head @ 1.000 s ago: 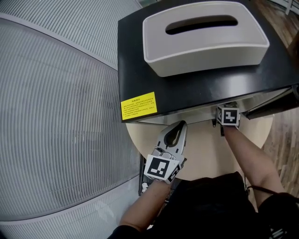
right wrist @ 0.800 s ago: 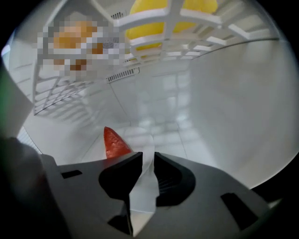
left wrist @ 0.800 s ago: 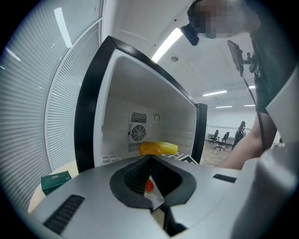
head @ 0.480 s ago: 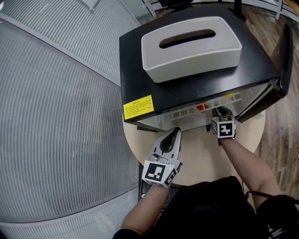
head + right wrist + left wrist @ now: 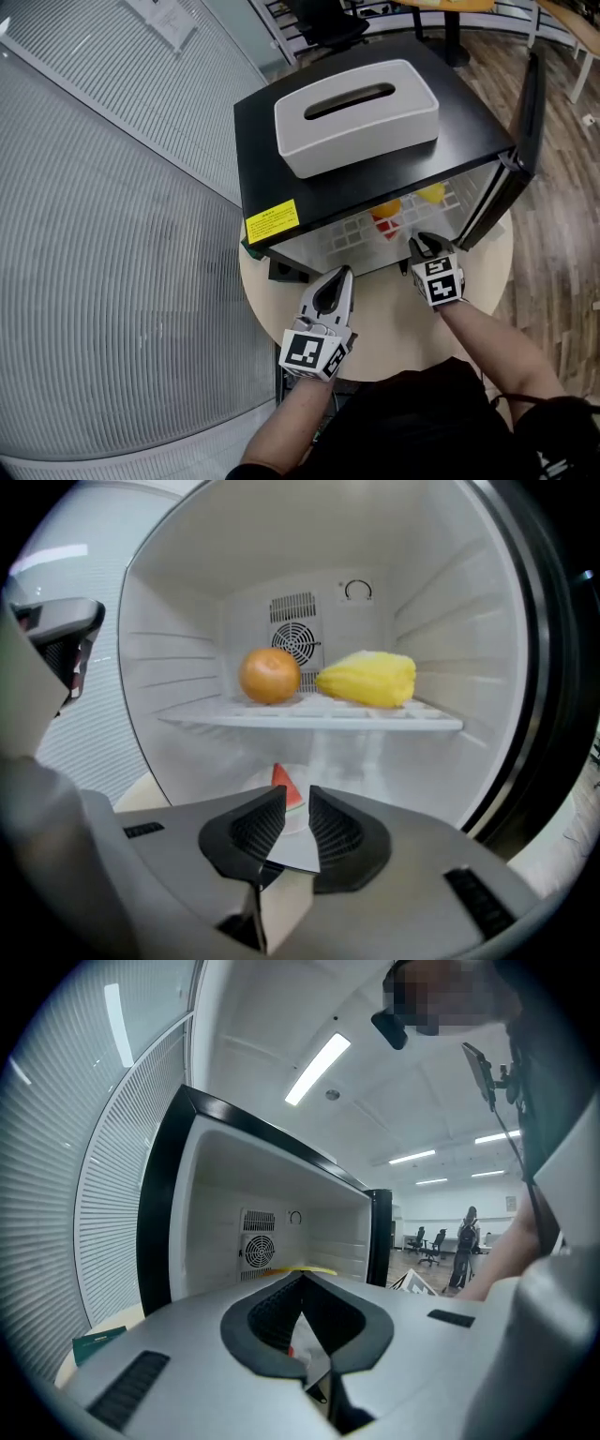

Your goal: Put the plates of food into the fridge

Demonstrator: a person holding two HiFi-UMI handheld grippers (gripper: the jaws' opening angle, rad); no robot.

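Wood flooring [image 5: 562,197] is surrounding the round worktop [image 5: 394,321] carrying an open fridge [image 5: 469,141]; left gripper [image 5: 343,272] closed, right gripper [image 5: 423,240] narrowly parted, empty.

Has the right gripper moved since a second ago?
Yes. The right gripper has drawn back from the black mini fridge's open front, toward the person, over the round beige table.

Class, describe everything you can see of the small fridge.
The fridge is a black box with a white inside, standing on a round pale table. Its door hangs open at the right. A grey tissue box and a yellow label sit on top. Its shelf holds an orange and a yellow food; a watermelon slice lies below.
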